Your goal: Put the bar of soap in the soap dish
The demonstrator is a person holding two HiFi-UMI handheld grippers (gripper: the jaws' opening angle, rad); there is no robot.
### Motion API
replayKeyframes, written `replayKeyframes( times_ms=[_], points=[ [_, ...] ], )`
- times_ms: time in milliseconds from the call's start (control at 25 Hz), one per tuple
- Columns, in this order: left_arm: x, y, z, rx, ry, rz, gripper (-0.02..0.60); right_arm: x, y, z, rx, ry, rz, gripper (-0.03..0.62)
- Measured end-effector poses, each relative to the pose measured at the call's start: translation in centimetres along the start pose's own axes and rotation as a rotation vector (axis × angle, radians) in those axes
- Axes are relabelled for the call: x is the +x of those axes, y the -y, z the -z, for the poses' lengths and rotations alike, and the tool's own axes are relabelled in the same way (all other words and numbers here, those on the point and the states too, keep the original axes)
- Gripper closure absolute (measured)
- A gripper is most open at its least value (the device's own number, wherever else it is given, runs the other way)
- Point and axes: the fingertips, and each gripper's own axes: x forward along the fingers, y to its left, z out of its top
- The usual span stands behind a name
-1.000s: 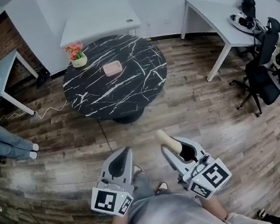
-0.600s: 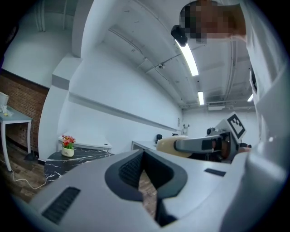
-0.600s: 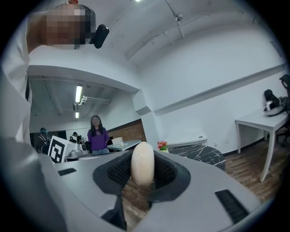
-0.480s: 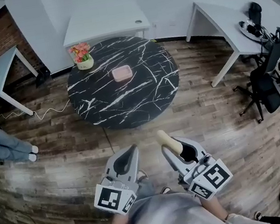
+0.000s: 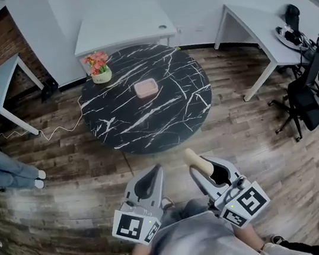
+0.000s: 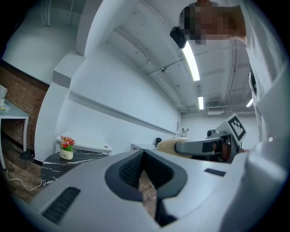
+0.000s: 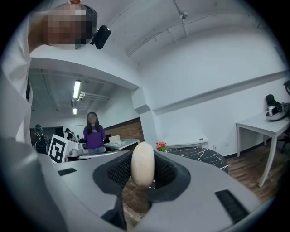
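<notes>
Soap: the cream bar of soap is pinched on its flat sides by the right gripper. It sticks out forward past the jaw tips and stands on edge. It is held over the wooden floor, short of the near edge of the round black marble table.
Right gripper: its jaws are clamped on the bar. The right gripper view shows the ribbed pads pressing both faces of the soap, with no gap on either side.
Left gripper: the left gripper carries nothing. Its jaws look drawn together at the tips. The left gripper view shows only a sliver of floor through the hollow behind the tips, so I take the gripper as closed, though the wide lens makes that gap hard to judge.
Soap dish: the pink soap dish sits near the middle of the table, empty as far as the head view shows, and well apart from the soap.
Other things on the table: a small pot of flowers stands at the far left rim, clear of the dish.
Bystander: a person in purple stands off to the left of the table, away from the work.
Done: the bar is picked up and firmly gripped.
Left: everything at the table. The soap has to be brought over the near edge to a point above the dish, lowered in, and released.
Progress: I judge this roughly the middle of the job, in the carrying stage.
</notes>
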Motion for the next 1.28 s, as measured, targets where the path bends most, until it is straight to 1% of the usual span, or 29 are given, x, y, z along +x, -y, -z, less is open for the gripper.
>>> replayKeyframes(
  times_ms=[240, 400, 600, 720, 960, 1280],
  points=[
    [1.4, -1.7, -0.3, -0.002, -0.004, 0.003, 0.578, 1.9, 0.9, -0.6, 0.005, 0.011, 0.001, 0.476],
    [3.1, -2.8, -0.5, -0.008, -0.005, 0.0, 0.578, 3.2, 2.4, -1.2, 0.007, 0.022, -0.002, 0.476],
    [5.8, -4.4, -1.2, 0.009, -0.005, -0.031, 0.578, 5.5, 4.6, -2.1, 0.009, 0.025, -0.022, 0.476],
    [7.8, -5.2, -1.5, 0.009, -0.004, -0.038, 0.578, 6.8, 6.3, -2.8, 0.007, 0.028, -0.03, 0.476],
    [12.0, -6.5, -0.9, 0.003, -0.036, -0.051, 0.578, 9.4, 9.9, -3.1, 0.0, 0.008, -0.064, 0.476],
    [18.2, -7.4, -0.9, 0.006, -0.051, -0.056, 0.578, 11.9, 15.6, -4.0, 0.022, -0.003, -0.098, 0.476]
  ],
)
